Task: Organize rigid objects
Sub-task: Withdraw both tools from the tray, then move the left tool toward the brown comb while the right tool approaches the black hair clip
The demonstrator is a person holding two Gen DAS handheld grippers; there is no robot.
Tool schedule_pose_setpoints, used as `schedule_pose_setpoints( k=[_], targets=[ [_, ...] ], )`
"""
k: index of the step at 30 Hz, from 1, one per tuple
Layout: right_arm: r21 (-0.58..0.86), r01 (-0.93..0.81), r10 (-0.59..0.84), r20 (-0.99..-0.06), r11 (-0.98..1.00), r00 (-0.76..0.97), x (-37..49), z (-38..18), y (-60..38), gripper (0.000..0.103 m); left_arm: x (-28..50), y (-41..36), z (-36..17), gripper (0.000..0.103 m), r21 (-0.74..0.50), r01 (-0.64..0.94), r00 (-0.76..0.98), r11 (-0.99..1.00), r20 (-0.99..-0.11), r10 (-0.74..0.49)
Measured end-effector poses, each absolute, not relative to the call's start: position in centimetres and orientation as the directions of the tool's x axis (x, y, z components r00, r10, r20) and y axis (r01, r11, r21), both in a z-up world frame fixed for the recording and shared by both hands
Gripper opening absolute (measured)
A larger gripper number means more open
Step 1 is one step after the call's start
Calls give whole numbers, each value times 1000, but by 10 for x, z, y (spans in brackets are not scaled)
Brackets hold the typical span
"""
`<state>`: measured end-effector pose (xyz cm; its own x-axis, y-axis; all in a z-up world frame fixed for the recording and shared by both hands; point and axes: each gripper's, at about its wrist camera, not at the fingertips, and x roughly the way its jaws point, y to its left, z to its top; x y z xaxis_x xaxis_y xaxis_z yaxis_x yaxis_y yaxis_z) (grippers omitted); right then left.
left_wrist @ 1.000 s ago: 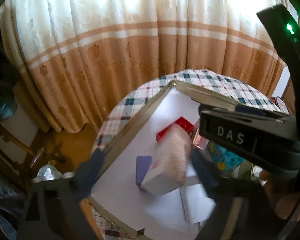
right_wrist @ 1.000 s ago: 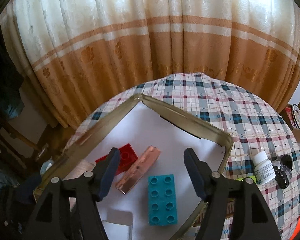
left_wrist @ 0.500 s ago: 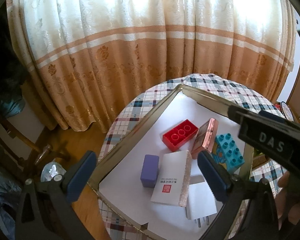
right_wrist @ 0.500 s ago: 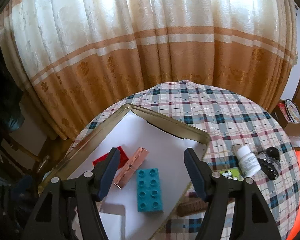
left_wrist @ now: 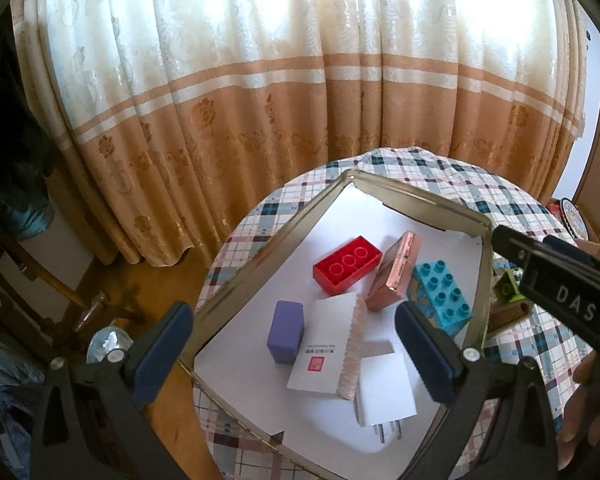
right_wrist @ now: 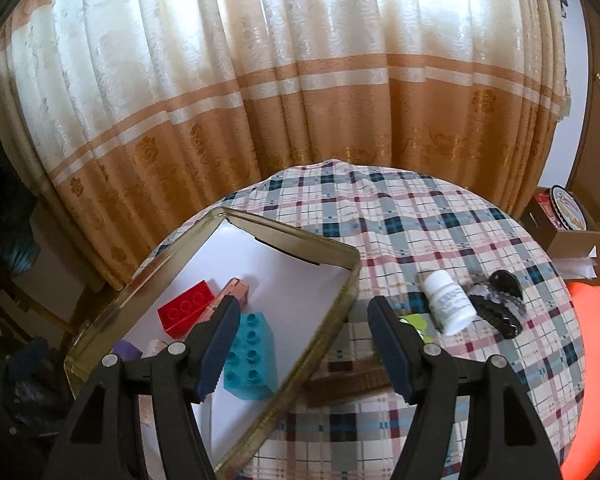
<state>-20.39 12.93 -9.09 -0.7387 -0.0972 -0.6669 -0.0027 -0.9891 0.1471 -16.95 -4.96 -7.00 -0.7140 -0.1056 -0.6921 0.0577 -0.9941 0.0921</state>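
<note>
A gold-rimmed tray [left_wrist: 380,184] lined white holds a red brick [left_wrist: 346,264], a copper case [left_wrist: 394,278], a teal brick [left_wrist: 440,294], a purple block [left_wrist: 286,330], a white-and-pink box [left_wrist: 332,354] and a white plug [left_wrist: 384,400]. My left gripper [left_wrist: 292,344] is open and empty above them. My right gripper [right_wrist: 302,336] is open and empty over the tray's right rim [right_wrist: 332,312]. On the cloth lie a white bottle [right_wrist: 448,300], a black clip [right_wrist: 500,304], a green piece [right_wrist: 414,324] and a brown comb [right_wrist: 348,378].
The round table has a plaid cloth [right_wrist: 400,216] and stands before a cream and orange curtain [right_wrist: 300,80]. A cardboard box [right_wrist: 568,228] stands at the far right. A wooden chair [left_wrist: 40,280] stands left of the table. The right gripper's body [left_wrist: 560,300] crosses the left wrist view.
My left gripper let go of the white-and-pink box, which now lies in the tray, and drew back upward. My right gripper moved right, from over the tray towards its right rim.
</note>
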Motion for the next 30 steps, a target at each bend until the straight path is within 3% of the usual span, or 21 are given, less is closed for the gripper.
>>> schedule_pose_setpoints(
  k=[30],
  targets=[
    [129,-99,-8,-650,-987,-760,-160,-89,201,69,-157,10,-70,102,139,-20,-720,-990,-689,-82]
  ],
)
